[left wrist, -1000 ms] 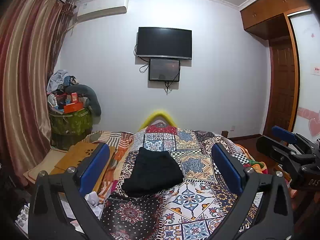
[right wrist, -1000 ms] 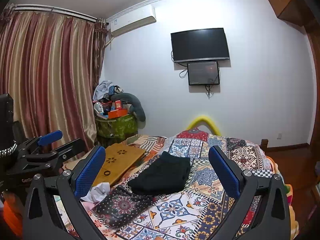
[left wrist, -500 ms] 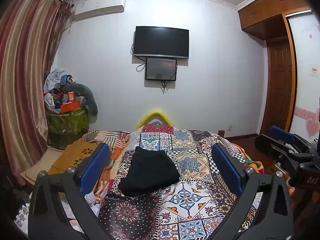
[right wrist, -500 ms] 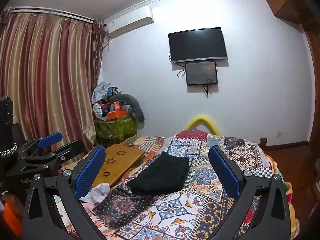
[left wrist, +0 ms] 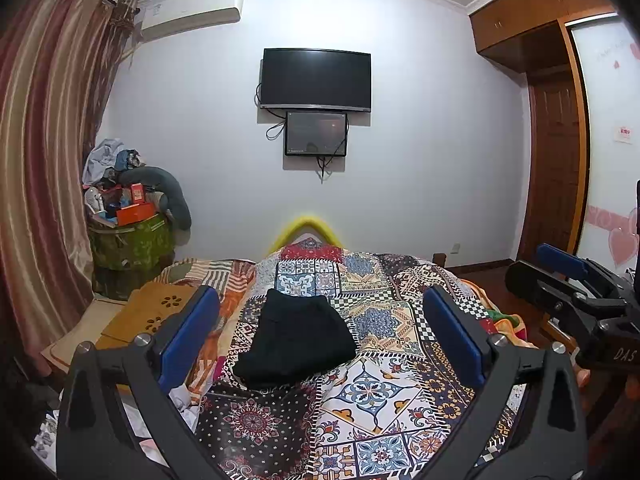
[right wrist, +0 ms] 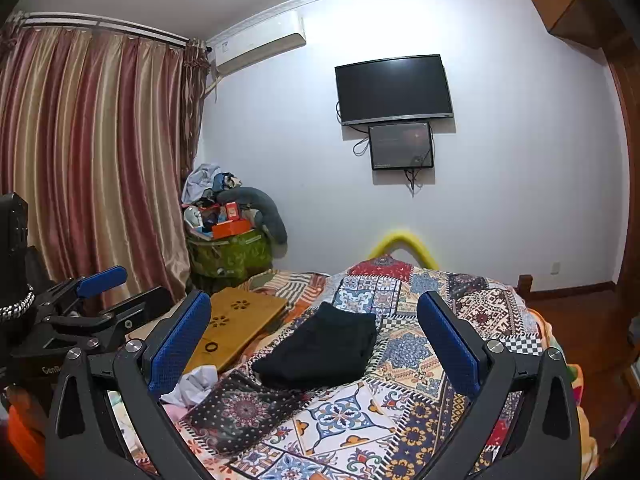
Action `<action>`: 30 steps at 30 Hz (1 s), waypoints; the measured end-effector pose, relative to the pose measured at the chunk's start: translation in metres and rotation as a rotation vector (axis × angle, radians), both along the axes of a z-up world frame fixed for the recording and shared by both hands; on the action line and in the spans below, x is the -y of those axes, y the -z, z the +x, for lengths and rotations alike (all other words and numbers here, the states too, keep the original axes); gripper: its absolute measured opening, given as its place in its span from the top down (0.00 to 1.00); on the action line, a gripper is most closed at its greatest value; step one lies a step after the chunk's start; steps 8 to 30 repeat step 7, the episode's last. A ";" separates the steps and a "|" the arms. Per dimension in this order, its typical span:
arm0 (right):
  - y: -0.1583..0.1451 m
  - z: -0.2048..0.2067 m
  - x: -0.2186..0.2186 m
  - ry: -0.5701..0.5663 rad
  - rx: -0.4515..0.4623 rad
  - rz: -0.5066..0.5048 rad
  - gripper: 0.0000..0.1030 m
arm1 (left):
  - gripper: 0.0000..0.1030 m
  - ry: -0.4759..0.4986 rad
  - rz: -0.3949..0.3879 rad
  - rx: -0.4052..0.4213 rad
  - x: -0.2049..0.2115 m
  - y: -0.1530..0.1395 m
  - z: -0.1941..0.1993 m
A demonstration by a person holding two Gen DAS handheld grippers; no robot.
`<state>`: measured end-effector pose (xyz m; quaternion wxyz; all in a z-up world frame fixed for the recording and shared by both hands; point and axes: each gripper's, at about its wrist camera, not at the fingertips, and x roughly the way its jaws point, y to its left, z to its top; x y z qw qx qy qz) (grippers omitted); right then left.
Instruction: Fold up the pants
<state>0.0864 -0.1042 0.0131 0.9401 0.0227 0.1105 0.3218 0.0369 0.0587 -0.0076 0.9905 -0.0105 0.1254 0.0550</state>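
Note:
Black pants [left wrist: 294, 338] lie folded in a compact bundle on the patterned patchwork bedspread [left wrist: 384, 392]. They also show in the right wrist view [right wrist: 324, 350]. My left gripper [left wrist: 320, 332] is open and empty, held above the near end of the bed, back from the pants. My right gripper [right wrist: 314, 336] is open and empty too, at about the same distance. Each gripper shows in the other's view: the right one at the right edge [left wrist: 568, 288], the left one at the left edge [right wrist: 92, 300].
A wooden lap table [right wrist: 232, 328] lies on the bed's left side with crumpled white cloth [right wrist: 192, 386] near it. A green bin piled with clutter [left wrist: 128, 236] stands by the curtain [left wrist: 36, 184]. A TV [left wrist: 316, 78] hangs on the far wall. A wooden door [left wrist: 556, 168] is at right.
Both grippers have lifted and tilted slightly, so the bed and pants sit a little lower in the views. The pants have not moved. Both stay open.

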 end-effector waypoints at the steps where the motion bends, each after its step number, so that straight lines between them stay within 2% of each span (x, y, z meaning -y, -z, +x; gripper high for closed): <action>1: 0.000 0.000 0.000 0.000 -0.001 -0.001 0.01 | 0.00 0.002 -0.002 -0.002 0.000 0.000 0.000; 30: 0.002 0.001 -0.001 0.002 -0.008 -0.004 0.01 | 0.00 -0.001 -0.019 -0.005 -0.005 0.001 0.000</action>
